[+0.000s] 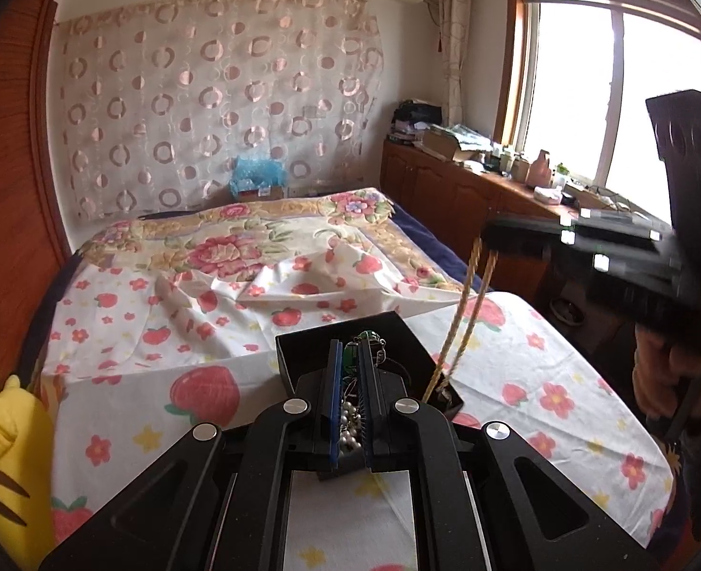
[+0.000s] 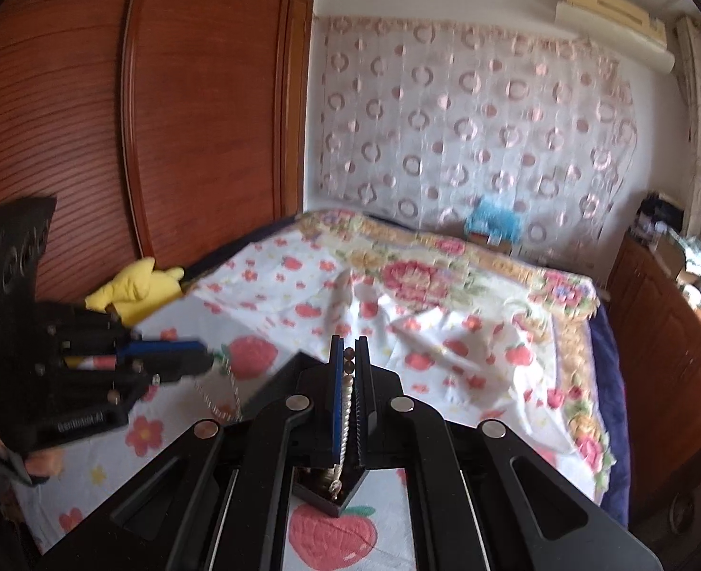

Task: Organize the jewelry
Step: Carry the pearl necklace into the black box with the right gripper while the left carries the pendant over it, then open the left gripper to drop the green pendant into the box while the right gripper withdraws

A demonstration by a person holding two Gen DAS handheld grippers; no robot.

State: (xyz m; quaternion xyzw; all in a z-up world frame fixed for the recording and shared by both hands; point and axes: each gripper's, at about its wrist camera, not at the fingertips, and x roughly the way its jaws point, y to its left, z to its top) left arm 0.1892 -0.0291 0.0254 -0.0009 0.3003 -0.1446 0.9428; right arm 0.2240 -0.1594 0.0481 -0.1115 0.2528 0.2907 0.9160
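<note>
The left gripper (image 1: pixel 350 357) is clamping a pearl-and-green piece (image 1: pixel 350 421) above the black box (image 1: pixel 398 333). The right gripper (image 2: pixel 349 357) is pinching a beaded strand (image 2: pixel 345 399) trailing down into that box. Advised: keep both strands apart, lowering each slowly to avoid tangling.

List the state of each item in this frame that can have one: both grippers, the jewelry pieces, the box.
left gripper: shut on pearl and green jewelry.
pearl and green jewelry: pinched, hanging above the box.
right gripper: shut on beaded strand.
beaded strand: pinched, hanging down into the box.
black jewelry box: open, on the bed.
strawberry sheet: spread, wrinkled.
</note>
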